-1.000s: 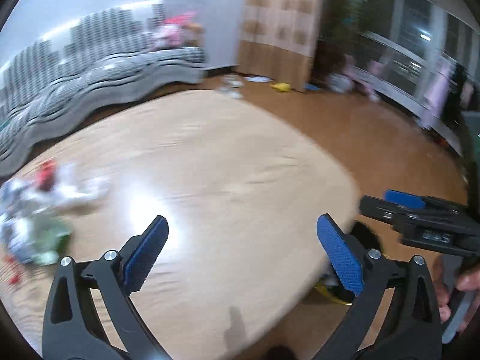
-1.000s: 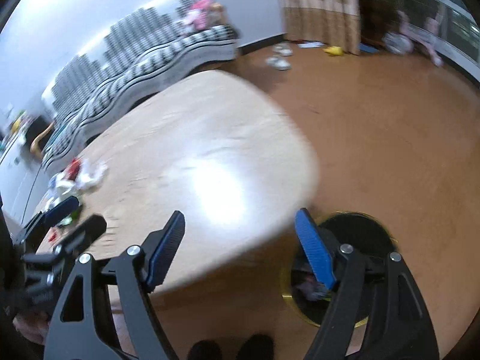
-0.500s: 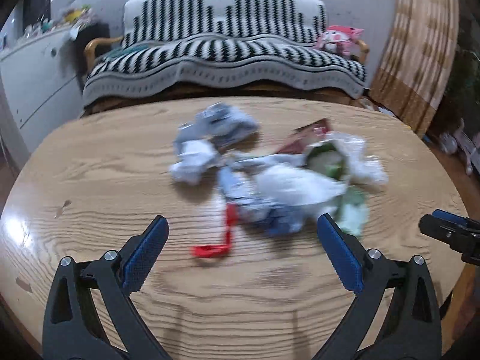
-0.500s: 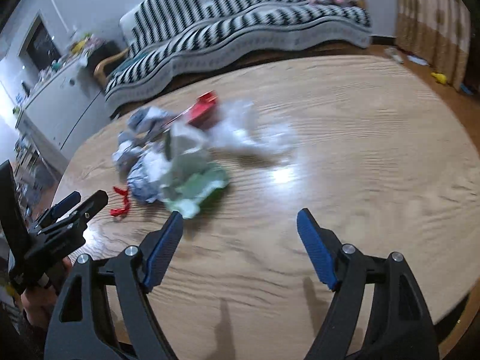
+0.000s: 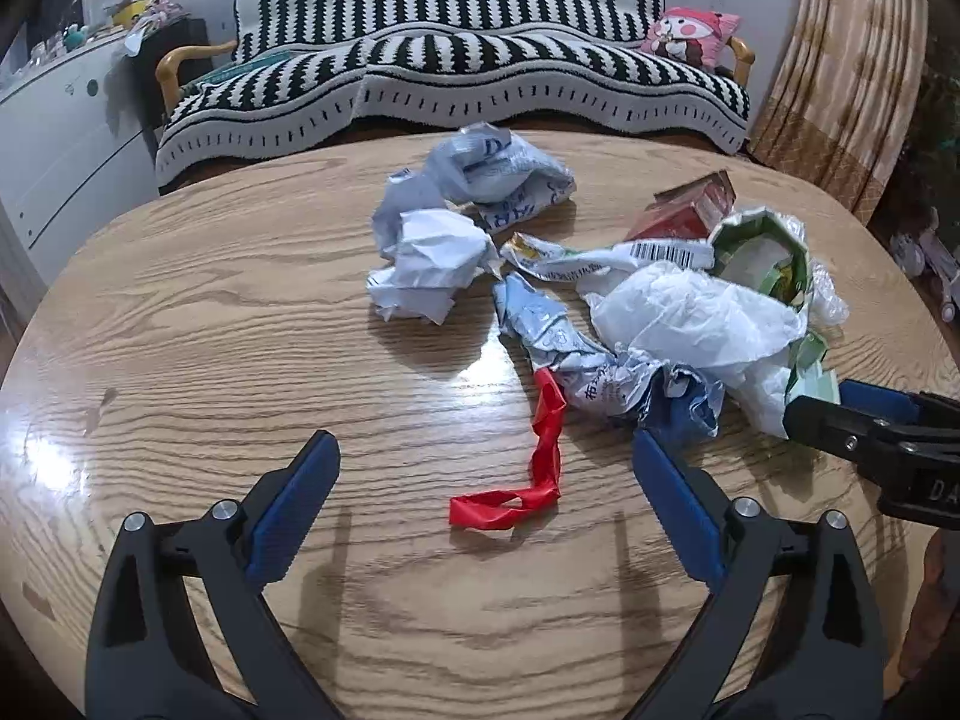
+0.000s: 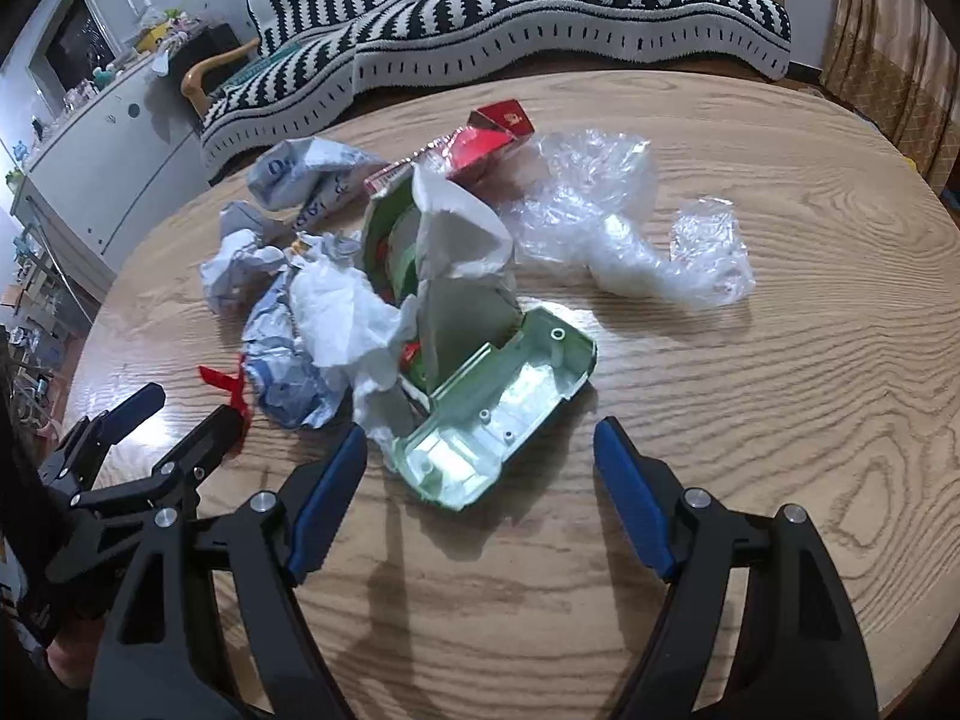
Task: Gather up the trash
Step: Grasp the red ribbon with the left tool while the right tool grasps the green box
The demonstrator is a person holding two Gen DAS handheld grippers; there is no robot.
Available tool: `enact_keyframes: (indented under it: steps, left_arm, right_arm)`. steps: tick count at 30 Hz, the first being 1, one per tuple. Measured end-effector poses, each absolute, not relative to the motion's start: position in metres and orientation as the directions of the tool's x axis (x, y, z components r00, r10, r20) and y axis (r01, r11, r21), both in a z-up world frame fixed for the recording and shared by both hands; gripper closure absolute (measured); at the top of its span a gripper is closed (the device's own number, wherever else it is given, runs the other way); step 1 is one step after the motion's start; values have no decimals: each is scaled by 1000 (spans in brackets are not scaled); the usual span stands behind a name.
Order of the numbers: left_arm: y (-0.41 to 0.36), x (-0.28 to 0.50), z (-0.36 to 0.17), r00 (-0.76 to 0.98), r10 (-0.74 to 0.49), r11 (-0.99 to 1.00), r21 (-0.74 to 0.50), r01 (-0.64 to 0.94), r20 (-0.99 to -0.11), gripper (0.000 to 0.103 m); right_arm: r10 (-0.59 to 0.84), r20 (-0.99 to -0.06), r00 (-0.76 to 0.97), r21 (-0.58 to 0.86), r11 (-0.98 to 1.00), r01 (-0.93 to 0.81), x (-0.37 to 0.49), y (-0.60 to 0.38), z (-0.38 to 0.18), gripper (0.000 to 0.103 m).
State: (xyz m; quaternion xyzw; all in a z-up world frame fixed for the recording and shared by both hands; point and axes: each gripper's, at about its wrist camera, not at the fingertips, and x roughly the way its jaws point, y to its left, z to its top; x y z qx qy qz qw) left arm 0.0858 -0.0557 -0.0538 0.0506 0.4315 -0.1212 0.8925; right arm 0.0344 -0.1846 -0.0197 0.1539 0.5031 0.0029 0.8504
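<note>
A heap of trash lies on the oval wooden table (image 5: 240, 330). It holds crumpled white paper (image 5: 432, 264), blue-and-white wrappers (image 5: 498, 168), a white plastic bag (image 5: 690, 312), a red box (image 6: 495, 132), clear film (image 6: 606, 210) and a red strip (image 5: 543, 450). My left gripper (image 5: 483, 462) is open just short of the red strip, holding nothing. Also open is my right gripper (image 6: 480, 450), with the near end of a pale green plastic tray (image 6: 498, 414) between its tips, pads not touching. Each gripper shows in the other's view: the right gripper (image 5: 822, 405) and the left gripper (image 6: 189, 408).
A sofa with a black-and-white striped cover (image 5: 450, 78) stands behind the table, with a pink cushion (image 5: 690, 36) on it. A white cabinet (image 5: 66, 138) is at the left and a curtain (image 5: 852, 72) at the right. Bare tabletop (image 6: 780, 420) lies right of the heap.
Both views swung from the table's edge, the floor and a round bin over to the trash heap, then moved closer to it. Both grippers stayed open.
</note>
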Motion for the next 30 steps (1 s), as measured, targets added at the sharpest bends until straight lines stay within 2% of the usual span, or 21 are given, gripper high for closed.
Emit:
enact_keyframes:
  steps: [2,3,4,5,6,9,21,30]
  left_arm:
    - [-58,87,-58,587,-167,965,-8,264,-792,22]
    - [-58,87,-61,579,-163,963,-2,268,-799,32]
    - [-59,87,-63,571,-163,962,0,275,-805,45]
    - [-61,86,-63,582,-148,962,21,273,-800,53]
    - [-62,84,-62,584,-148,960,26,279,-798,69]
    - [-58,80,-57,565,-191,962,-39,271,-803,70]
    - [-70,62,-26,612,-218,961,-57,272,-761,71]
    - [-150,34,-6,596,-335,909,-84,408,-730,71]
  right_arm:
    - [157,-859,487,260,954,151,36,-185,-24,29]
    - [155,-861,484,257,955,151,36,-185,-25,30]
    - [150,-862,484,250,957,148,36,-185,-26,37]
    - [144,-862,487,241,960,143,37,-184,-26,53]
    - [141,-863,486,235,962,139,36,-185,-26,58]
    - [149,-860,488,246,959,140,33,-187,-24,62]
    - [103,-830,548,216,966,145,-1,-206,7,63]
    - [35,-802,596,208,952,225,-61,-266,30,63]
